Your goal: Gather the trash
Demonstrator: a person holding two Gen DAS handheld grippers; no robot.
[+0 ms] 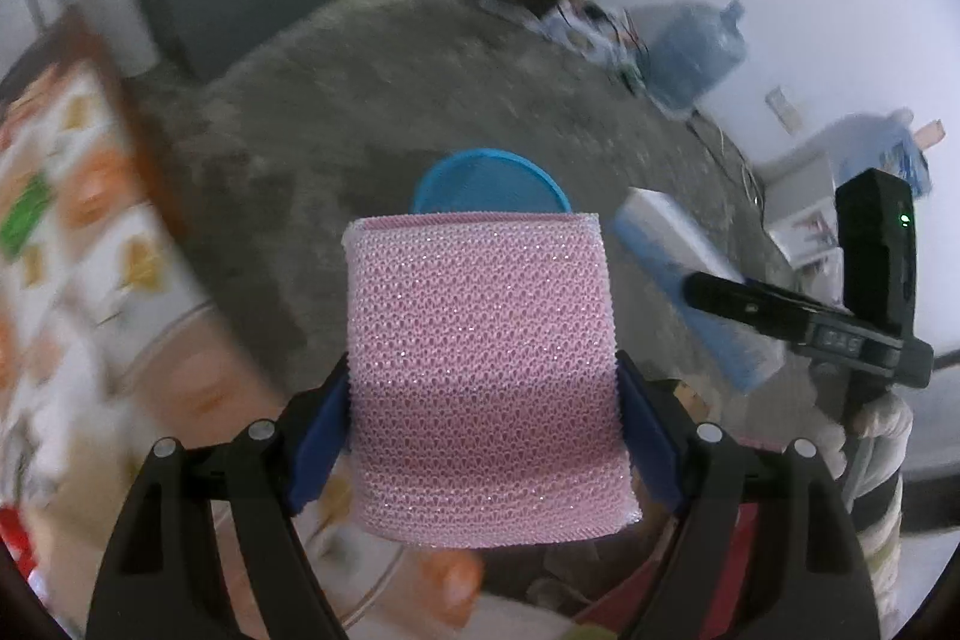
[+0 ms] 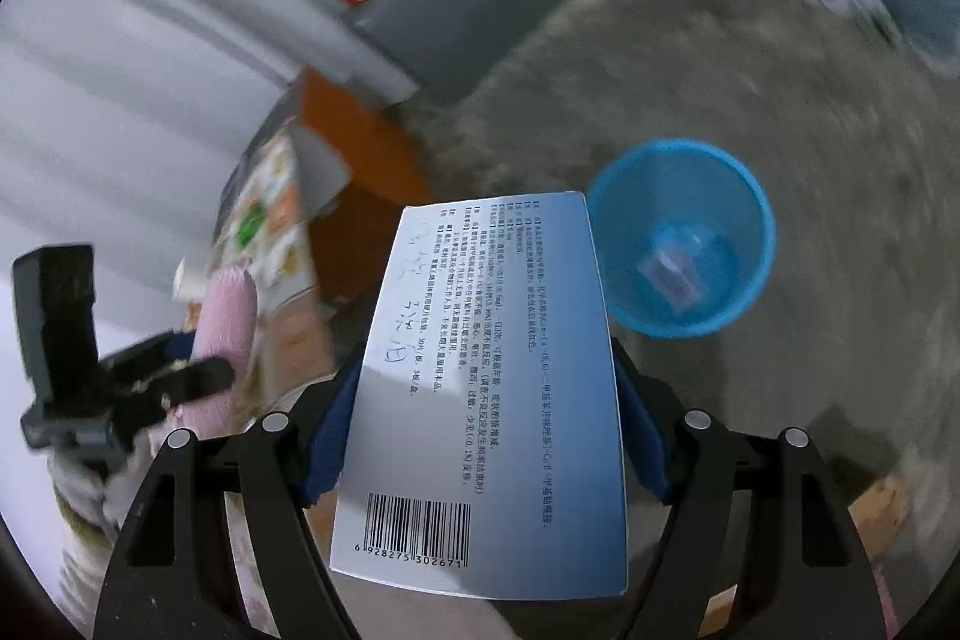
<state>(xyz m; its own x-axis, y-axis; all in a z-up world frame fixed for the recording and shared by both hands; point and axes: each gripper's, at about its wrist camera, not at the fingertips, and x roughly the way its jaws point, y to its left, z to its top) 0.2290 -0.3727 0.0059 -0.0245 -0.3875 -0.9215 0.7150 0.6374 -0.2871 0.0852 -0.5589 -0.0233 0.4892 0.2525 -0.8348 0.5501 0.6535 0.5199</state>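
Your left gripper has its blue pads pressed against the two side edges of a pink mesh sponge, jaws standing wide to take its width, and the sponge sticks out ahead of the fingers, pointing down toward the grey carpet. Just past the sponge's far edge you can see the rim of the blue bin, mostly hidden behind it. Your right gripper is clamped the same way on a flat white-and-blue box, printed side and barcode facing the camera, jaws also wide on its edges. From the right wrist view the blue bin stands on the carpet just right of the box's far end, with a small clear wrapper lying at its bottom. A table with a patterned cloth sits to your left, blurred. Each gripper shows in the other's view, well apart, both carrying their loads.
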